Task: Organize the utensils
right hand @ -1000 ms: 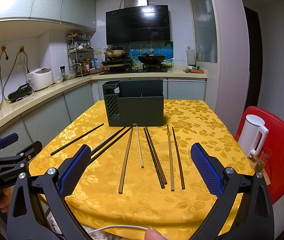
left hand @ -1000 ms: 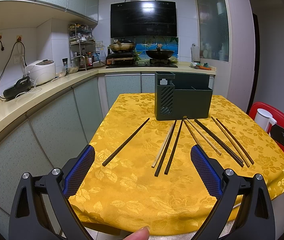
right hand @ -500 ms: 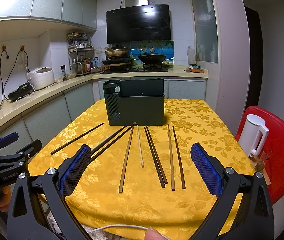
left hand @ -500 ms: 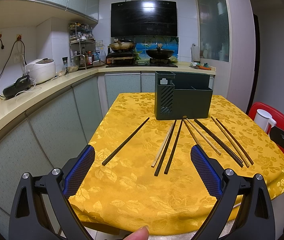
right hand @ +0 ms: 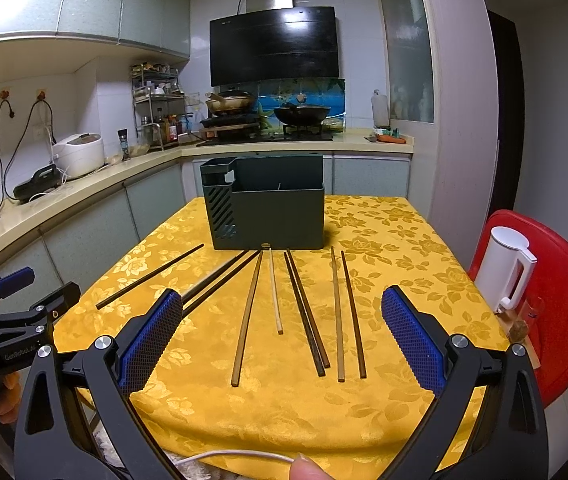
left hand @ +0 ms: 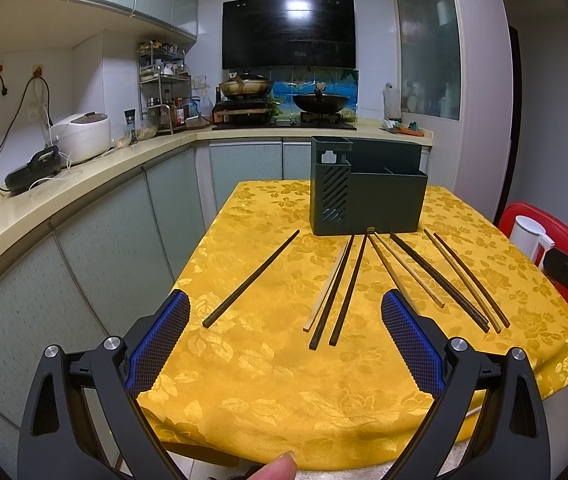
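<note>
The left gripper (left hand: 282,334) hangs wide open over the near edge of the table, nothing between its blue pads (left hand: 159,338), and the right gripper (right hand: 282,334) is spread just as wide and empty. Against the frames of a second ago hardly anything differs: both grippers stay spread at the same spot, and no chopstick has shifted.

The chopsticks (right hand: 306,308) are thin, straight sticks, most dark brown and a few pale wood. They lie flat on the yellow flowered tablecloth (right hand: 396,248), fanned out with their far ends close to the foot of the dark green utensil holder (right hand: 268,212). One dark chopstick (left hand: 252,278) lies alone, well apart to the left of the rest.

Seen from the right wrist, the near ends of the sticks fall between the two fingers; from the left wrist, the lone stick ends just beyond the left finger.

A white kettle (right hand: 504,268) stands on a red chair (right hand: 564,300) to the right of the table.
</note>
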Demonstrator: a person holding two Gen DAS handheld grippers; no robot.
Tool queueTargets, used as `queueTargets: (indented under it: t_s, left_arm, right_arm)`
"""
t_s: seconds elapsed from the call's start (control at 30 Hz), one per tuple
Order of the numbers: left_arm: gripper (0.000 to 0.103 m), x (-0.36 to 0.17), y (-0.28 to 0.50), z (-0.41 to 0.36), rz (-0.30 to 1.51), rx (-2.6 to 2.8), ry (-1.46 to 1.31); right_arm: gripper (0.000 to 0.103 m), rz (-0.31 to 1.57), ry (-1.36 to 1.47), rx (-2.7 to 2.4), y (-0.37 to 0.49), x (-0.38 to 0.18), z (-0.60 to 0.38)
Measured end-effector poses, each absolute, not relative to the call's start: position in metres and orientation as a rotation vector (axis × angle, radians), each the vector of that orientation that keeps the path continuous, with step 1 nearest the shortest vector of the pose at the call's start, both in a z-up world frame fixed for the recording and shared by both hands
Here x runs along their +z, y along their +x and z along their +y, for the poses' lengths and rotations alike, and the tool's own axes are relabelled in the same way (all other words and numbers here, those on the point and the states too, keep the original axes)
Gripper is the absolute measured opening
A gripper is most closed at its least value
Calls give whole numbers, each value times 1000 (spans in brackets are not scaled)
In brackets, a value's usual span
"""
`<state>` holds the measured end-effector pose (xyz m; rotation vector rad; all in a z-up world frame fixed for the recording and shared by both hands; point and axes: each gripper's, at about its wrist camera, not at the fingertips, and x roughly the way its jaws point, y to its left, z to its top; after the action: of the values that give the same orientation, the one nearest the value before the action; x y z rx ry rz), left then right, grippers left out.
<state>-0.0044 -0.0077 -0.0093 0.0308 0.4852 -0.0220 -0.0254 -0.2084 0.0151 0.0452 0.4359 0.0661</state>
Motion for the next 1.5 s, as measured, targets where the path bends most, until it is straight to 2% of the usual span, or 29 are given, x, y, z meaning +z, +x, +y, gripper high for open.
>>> queueTargets:
  t_s: [0.5, 0.93, 1.03, 1.3, 1.37, 1.4, 1.5]
  left_arm:
    - [93, -15, 44, 43, 583, 1, -6]
    - [92, -79, 98, 76, 756, -82, 22]
    - [81, -88, 107, 78, 774, -85, 27]
    - [60, -106, 128, 77, 821, -97, 71]
    - [49, -106, 132, 77, 821, -101, 71]
    - [47, -106, 133, 76, 821, -105, 70]
    - [33, -105, 134, 72, 816, -117, 76]
  right_arm:
    - [97, 447, 7, 56, -13, 15, -216]
    - [97, 549, 15, 42, 4, -22, -228]
    - [97, 578, 37, 50, 8, -28, -232]
    - [97, 601, 58, 43, 14, -36, -237]
    - [97, 601, 60, 37, 14, -37, -239]
    - [97, 601, 60, 34, 14, -37, -239]
    - [97, 595, 56, 27, 13, -38, -240]
